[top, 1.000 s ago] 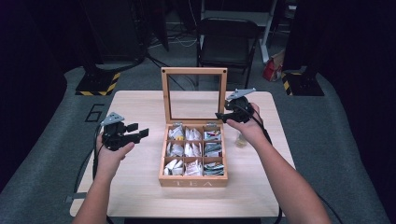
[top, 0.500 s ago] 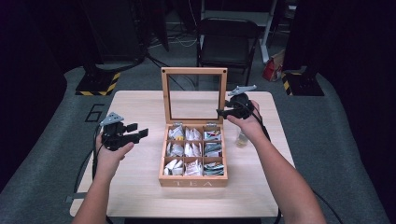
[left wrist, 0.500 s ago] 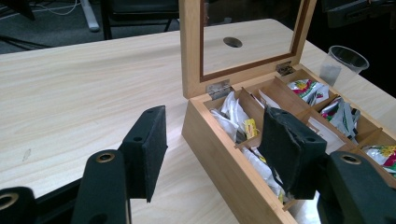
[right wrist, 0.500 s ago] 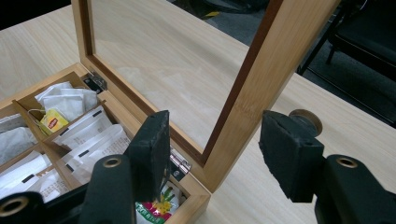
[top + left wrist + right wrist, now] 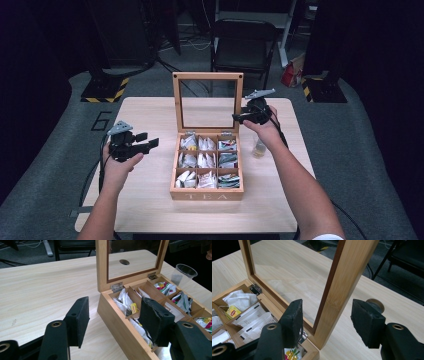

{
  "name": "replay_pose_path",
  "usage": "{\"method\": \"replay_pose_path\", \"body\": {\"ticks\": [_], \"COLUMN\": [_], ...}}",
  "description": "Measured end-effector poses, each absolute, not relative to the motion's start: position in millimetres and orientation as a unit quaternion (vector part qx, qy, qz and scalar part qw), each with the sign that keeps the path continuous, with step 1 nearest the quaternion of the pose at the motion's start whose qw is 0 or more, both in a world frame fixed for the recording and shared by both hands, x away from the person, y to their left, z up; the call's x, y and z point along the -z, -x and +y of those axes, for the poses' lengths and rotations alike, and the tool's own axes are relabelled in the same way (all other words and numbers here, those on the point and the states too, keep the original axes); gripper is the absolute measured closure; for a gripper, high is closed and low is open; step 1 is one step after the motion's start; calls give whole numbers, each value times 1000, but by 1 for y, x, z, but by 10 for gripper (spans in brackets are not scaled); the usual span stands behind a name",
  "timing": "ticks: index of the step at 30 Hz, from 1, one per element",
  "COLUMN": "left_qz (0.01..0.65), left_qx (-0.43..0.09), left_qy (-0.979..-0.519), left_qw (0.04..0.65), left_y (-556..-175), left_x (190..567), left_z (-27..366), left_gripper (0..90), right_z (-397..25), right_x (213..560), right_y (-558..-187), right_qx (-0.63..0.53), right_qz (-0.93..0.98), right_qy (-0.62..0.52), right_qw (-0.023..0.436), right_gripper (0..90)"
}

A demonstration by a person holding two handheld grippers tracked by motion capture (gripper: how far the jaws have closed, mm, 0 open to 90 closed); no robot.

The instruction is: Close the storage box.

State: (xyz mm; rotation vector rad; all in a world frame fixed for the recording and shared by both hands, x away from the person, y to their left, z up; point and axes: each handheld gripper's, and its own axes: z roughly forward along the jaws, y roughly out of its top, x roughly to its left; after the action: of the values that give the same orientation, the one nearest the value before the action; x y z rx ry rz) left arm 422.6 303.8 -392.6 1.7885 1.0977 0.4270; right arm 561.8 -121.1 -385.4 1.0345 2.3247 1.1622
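Note:
A wooden tea box (image 5: 206, 192) sits mid-table, its glass-paned lid (image 5: 207, 76) standing upright. Its compartments hold several tea bags (image 5: 205, 160). My right gripper (image 5: 238, 118) is open at the lid's right edge. In the right gripper view the open right gripper (image 5: 327, 312) has one jaw on each side of the lid's wooden frame (image 5: 347, 277), with tea bags (image 5: 239, 300) below. My left gripper (image 5: 147, 140) hovers open left of the box, pointing at it. The left gripper view has the left gripper (image 5: 116, 315) empty before the box's near corner (image 5: 120, 322).
A clear plastic cup (image 5: 259, 148) stands just right of the box, under my right wrist, and appears as a cup (image 5: 186, 272) beyond the box. The table has a round hole (image 5: 375, 305) behind the lid. A black chair (image 5: 245, 35) stands past the table's far edge.
My right gripper has edged slightly left onto the lid's right frame. The left gripper has barely moved.

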Motion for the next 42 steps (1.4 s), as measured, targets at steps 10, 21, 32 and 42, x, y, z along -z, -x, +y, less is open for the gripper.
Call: {"method": "replay_pose_path", "body": {"ticks": [10, 21, 32, 42], "left_qz": [454, 454, 456, 455], "left_qx": [-175, -175, -176, -172], "left_qy": [-732, -732, -731, -734], "left_qw": [477, 477, 475, 475], "left_y": [-421, -420, -421, -423], "left_x": [394, 395, 395, 395], "left_z": [304, 305, 306, 301], "left_gripper": [411, 411, 411, 411], "right_z": [-119, -117, -122, -123], "right_x": [392, 393, 388, 385], "right_y": [-568, -570, -571, -563], "right_qx": [-413, -418, -414, -418], "right_qz": [818, 818, 810, 810], "right_qy": [-363, -361, -389, -383], "right_qw": [170, 159, 143, 148], "right_gripper": [432, 480, 650, 661]}}
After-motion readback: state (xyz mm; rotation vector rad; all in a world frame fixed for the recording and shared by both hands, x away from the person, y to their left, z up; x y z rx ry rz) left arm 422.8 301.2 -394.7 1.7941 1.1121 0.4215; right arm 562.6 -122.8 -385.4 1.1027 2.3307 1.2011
